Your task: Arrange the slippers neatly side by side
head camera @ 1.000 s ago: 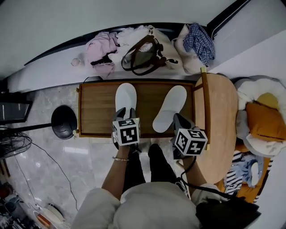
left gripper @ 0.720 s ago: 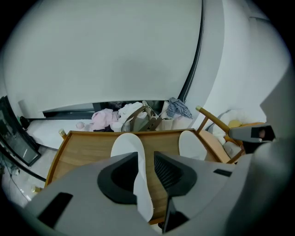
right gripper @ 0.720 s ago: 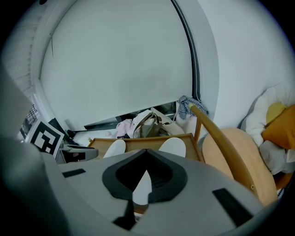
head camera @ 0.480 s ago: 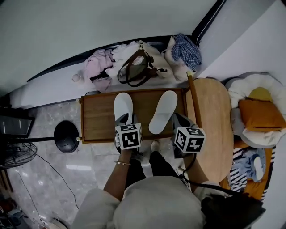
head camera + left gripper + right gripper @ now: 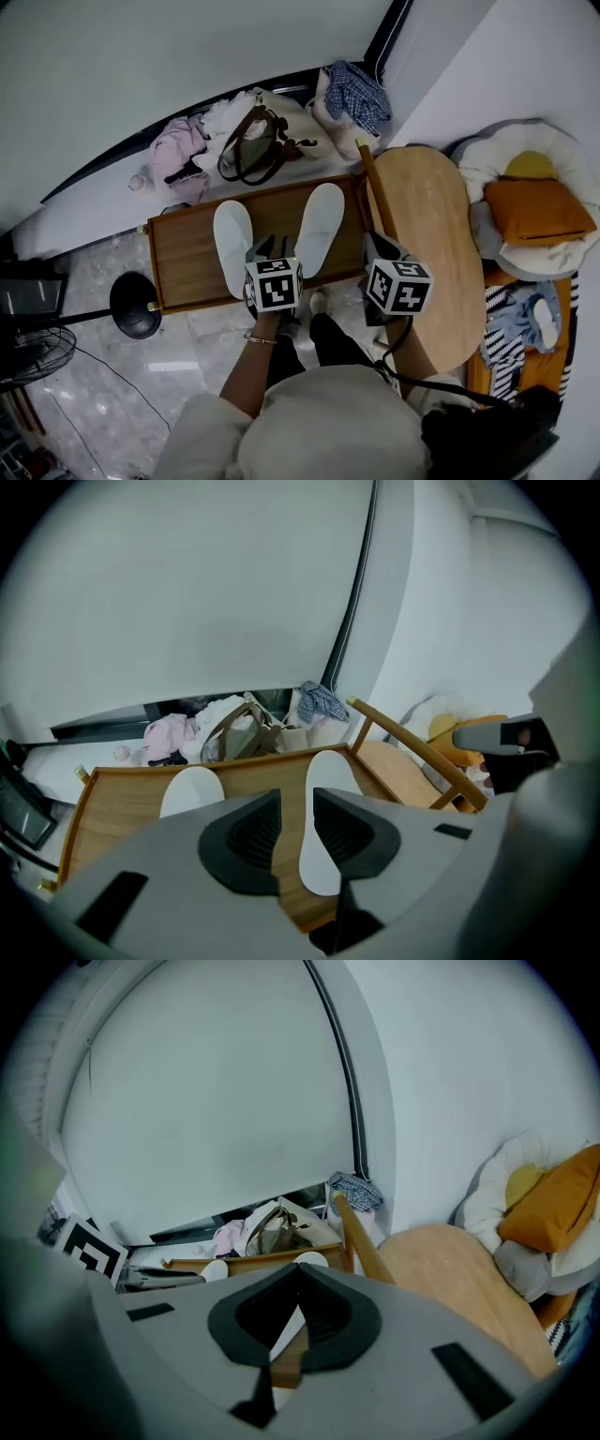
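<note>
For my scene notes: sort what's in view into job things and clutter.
Job: left slipper, right slipper, wooden tray under them.
Clutter: brown bag, checked shirt, pink clothes, orange cushion, round table, black stand base.

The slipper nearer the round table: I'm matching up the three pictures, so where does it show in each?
Head view: the slipper lies just above centre, on the right half of the wooden tray.
Left gripper view: lower centre, toe pointing away.
Right gripper view: small, just below centre.
Shared landmark: the brown-handled bag behind the tray.
</note>
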Tool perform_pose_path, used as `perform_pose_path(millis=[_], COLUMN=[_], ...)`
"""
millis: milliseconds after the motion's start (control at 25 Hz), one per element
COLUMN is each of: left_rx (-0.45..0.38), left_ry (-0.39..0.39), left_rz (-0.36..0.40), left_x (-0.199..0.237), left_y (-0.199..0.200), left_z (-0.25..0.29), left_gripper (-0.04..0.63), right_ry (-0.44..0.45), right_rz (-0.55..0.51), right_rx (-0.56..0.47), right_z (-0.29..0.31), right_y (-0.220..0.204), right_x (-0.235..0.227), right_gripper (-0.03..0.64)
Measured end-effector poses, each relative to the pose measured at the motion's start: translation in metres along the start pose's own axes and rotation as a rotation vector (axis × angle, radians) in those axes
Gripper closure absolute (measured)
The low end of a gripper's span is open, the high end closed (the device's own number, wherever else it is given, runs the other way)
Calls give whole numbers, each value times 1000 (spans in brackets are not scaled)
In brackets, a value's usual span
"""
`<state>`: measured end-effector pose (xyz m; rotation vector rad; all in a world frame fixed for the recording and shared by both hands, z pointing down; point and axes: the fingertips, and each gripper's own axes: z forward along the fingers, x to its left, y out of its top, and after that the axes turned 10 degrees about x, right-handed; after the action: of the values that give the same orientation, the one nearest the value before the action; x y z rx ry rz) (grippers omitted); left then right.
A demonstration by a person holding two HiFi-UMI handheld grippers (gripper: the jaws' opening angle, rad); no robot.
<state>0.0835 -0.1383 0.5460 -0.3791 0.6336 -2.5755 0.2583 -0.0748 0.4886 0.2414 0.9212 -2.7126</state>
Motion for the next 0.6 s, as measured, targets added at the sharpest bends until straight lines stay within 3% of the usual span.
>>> perform_pose_path(millis=[600], left_rx=[21], left_ry=[-65], left_rz=[80], left_x=[-81], left_y=[29], left_z=[37], left_gripper=[474], right_ry=[-86], right_rz=[74], right_rx=[-17], right_z=[-20], right_y=[13], right_x=[-94], right_gripper=[583])
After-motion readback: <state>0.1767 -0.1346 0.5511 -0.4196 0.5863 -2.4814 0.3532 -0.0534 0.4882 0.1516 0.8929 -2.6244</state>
